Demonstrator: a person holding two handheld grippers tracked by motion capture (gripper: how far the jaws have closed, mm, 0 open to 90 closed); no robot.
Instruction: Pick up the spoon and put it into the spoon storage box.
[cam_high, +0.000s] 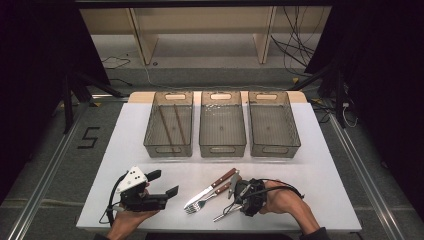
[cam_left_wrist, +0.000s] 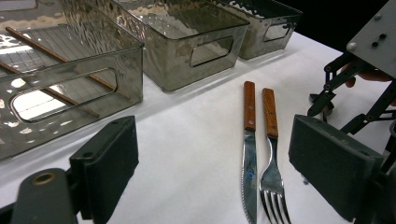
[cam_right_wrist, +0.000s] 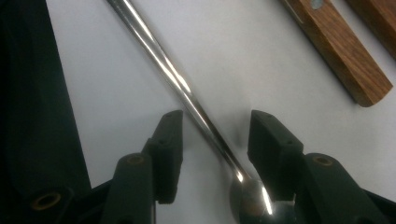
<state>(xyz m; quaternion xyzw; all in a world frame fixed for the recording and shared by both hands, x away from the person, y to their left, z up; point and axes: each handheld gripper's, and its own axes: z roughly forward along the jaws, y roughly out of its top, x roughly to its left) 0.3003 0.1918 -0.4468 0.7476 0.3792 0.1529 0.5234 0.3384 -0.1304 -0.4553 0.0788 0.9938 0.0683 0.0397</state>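
A steel spoon (cam_right_wrist: 187, 93) lies on the white table (cam_high: 310, 175); its handle runs between the two jaws of my right gripper (cam_right_wrist: 215, 140), which is open, with a gap on each side. In the high view this right gripper (cam_high: 239, 197) sits low over the spoon (cam_high: 223, 215) at the front centre. A knife (cam_high: 210, 189) and a fork (cam_high: 207, 200), both wooden-handled, lie side by side just left of it. My left gripper (cam_high: 164, 183) is held at the front left, open and empty, and looks toward the knife (cam_left_wrist: 249, 158) and fork (cam_left_wrist: 271, 154).
Three clear grey bins stand in a row at the back: left bin (cam_high: 167, 149), middle bin (cam_high: 222, 149), right bin (cam_high: 275, 149). Two brown chopsticks (cam_high: 172, 125) lie in the left one. The table's front edge is close to both hands.
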